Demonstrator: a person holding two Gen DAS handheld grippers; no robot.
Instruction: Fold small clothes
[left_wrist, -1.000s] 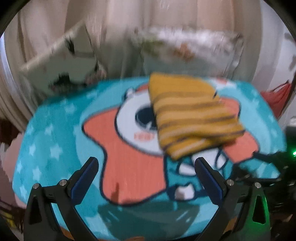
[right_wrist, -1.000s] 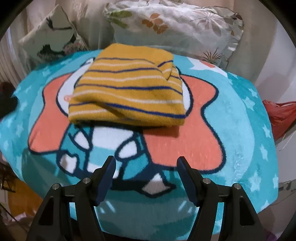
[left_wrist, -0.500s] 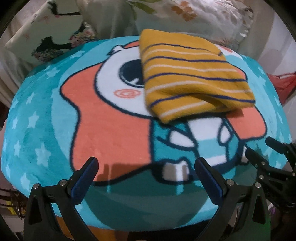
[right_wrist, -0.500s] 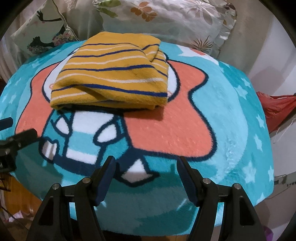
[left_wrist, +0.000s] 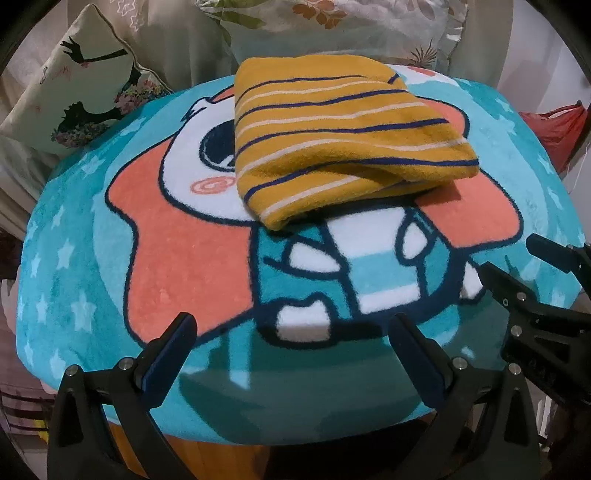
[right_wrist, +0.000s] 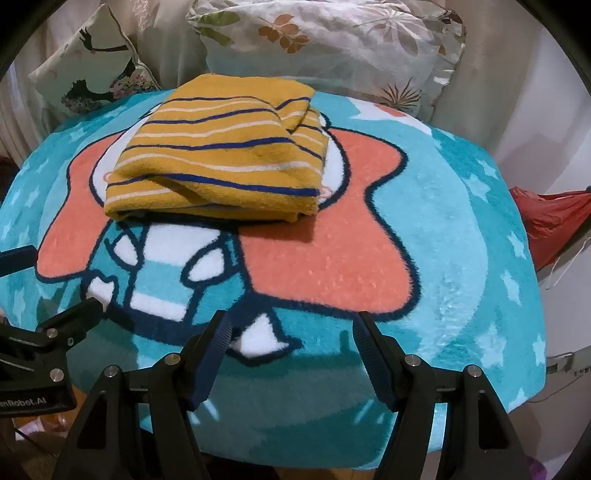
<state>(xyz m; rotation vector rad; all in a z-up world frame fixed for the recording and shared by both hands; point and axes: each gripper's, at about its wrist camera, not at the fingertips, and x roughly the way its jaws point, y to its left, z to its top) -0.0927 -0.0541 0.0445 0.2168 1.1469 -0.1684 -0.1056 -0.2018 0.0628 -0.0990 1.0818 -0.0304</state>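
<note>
Left wrist view: both claws empty, garment folded on the mat

Left claw (left_wrist: 291, 341) is hanging released over the near edge of the blue cartoon mat (left_wrist: 524, 147), gripping nothing. Right claw (right_wrist: 291, 332) is likewise standing spread and empty. Beyond them, well apart, the yellow striped garment (left_wrist: 332, 140) is lying folded into a compact stack, likely finished, with pillows (right_wrist: 332, 40) behind.

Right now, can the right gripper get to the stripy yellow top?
Probably yes. The right gripper is open and empty, and only bare blanket lies between it and the stripy yellow top.
</note>
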